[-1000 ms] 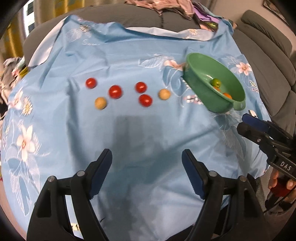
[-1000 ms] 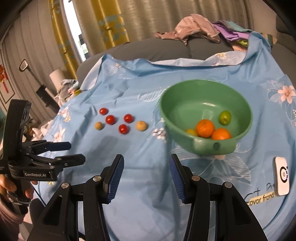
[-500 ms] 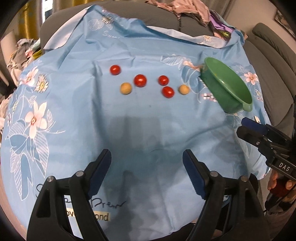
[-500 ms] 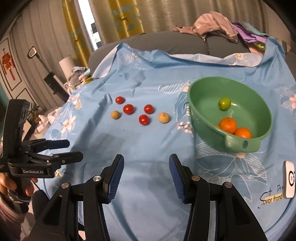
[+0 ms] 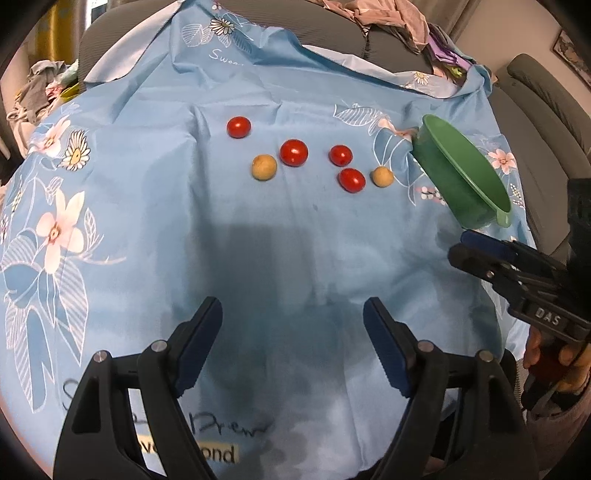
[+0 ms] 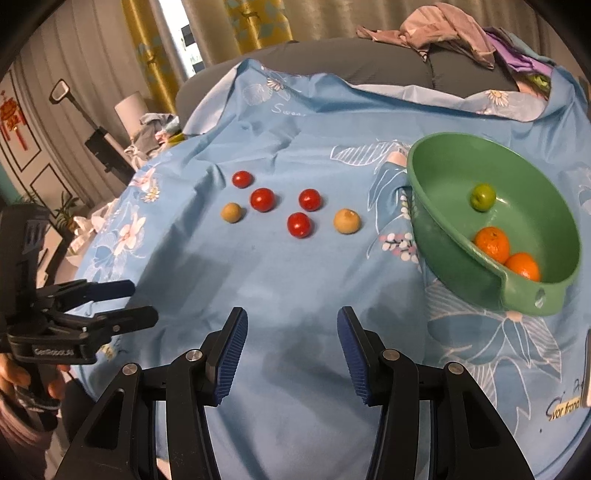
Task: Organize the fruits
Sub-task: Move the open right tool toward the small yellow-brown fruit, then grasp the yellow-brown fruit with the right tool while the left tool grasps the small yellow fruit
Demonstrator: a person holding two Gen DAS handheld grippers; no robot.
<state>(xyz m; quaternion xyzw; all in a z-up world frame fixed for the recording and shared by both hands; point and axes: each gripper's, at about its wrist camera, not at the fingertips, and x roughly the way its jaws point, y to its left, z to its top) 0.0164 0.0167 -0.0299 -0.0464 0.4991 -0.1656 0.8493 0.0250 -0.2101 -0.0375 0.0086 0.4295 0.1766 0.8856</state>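
Note:
Several red tomatoes (image 5: 294,152) (image 6: 262,199) and two tan round fruits (image 5: 264,167) (image 5: 382,176) lie in a loose cluster on the blue floral cloth (image 5: 110,155). To their right stands a green bowl (image 5: 461,173) (image 6: 517,177). It holds two oranges (image 6: 492,243) and a small green fruit (image 6: 482,197). My left gripper (image 5: 291,314) hovers over bare cloth short of the cluster, open and empty. The right gripper (image 6: 291,317) is also open with nothing between its fingers, left of the bowl's handle. Each gripper shows at the edge of the other's view (image 5: 476,251) (image 6: 133,302).
The cloth covers a table in front of a grey sofa (image 6: 369,62) with a heap of clothes (image 6: 443,26) on its back. A white device (image 6: 587,369) lies at the cloth's right edge. A hand (image 5: 554,358) grips the right tool.
Both grippers have moved left and a little lower, so the fruits and the bowl have slid rightward in both views. Neither pair of jaws has changed its gap.

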